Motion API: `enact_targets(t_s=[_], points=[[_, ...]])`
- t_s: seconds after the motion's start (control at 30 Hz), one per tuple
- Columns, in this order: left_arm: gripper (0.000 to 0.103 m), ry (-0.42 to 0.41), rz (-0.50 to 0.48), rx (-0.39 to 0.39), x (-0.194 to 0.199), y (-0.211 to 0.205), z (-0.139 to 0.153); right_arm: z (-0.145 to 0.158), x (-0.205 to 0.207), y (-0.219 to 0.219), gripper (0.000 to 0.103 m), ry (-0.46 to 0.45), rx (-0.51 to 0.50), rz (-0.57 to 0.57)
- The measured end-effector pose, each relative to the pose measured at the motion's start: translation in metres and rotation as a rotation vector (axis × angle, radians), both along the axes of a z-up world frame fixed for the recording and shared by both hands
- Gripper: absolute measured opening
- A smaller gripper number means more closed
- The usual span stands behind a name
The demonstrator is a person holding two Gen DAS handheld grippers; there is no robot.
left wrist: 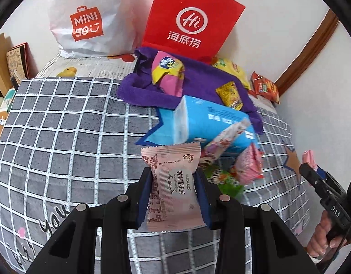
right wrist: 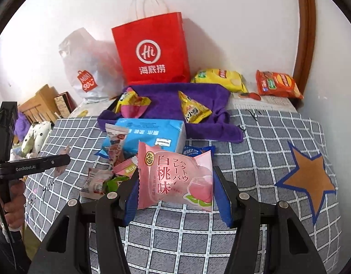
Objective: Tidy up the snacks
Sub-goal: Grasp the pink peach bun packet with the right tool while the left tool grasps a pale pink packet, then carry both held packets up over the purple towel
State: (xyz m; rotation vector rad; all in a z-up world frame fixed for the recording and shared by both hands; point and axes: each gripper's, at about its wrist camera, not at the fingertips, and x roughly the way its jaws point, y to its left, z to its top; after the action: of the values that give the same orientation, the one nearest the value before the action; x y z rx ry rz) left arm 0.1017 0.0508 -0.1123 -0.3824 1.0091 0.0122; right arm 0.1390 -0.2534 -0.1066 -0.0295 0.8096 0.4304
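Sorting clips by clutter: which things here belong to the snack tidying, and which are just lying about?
Job: pale pink packet in left gripper; peach packet in right gripper; snack pile; purple cloth.
Lying about: red bag; white bag; tissue pack.
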Motion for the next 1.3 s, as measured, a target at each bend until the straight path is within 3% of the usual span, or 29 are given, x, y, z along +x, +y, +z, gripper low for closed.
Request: enact_targets(t_s=[0.73, 1.0, 1.3], points=[[0.036, -0.057, -0.007, 0.016, 0.005, -0.03, 0.034, 0.021, 0.008, -0.006, 0.057, -0.041, 0.031, 0.056], [0.036, -0.085, -0.064, 0.029, 0.009, -0.029, 0.051, 0.028, 0.008, 0.003, 0.057, -0.055, 0.048, 0.023], [0.036, -0.113, -0.155, 0.044, 0.039, -0.027, 0.065, 0.038, 0.014, 0.023, 0.057, -0.078, 0.044, -0.032]])
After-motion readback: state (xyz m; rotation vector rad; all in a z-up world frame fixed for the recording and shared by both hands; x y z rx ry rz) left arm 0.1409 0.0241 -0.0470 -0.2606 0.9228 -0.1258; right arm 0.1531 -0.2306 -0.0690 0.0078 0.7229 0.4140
